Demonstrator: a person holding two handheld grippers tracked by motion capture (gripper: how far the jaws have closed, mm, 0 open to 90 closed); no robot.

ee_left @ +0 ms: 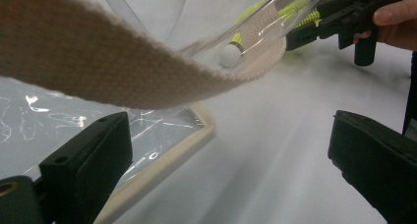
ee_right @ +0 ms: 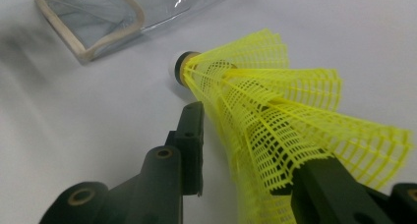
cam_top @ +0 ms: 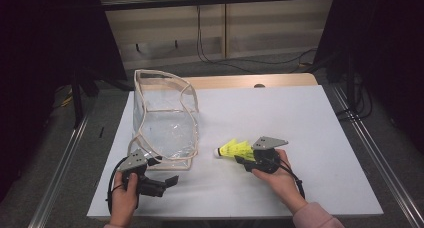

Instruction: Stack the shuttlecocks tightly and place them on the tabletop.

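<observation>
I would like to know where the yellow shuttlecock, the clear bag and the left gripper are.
yellow shuttlecock (ee_right: 275, 111), right gripper view, on its net skirt.
clear bag (cam_top: 165, 123), high view, on its front wall.
left gripper (cam_top: 170, 180), high view, between its jaw tips.

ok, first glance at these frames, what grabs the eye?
The bright yellow shuttlecock, lying near the middle of the white table, its mesh skirt between the jaws of the right gripper and its cork tip pointing toward the bag. Next, the clear plastic bag with beige trim, standing at the table's left, the left gripper open just in front of it.
</observation>
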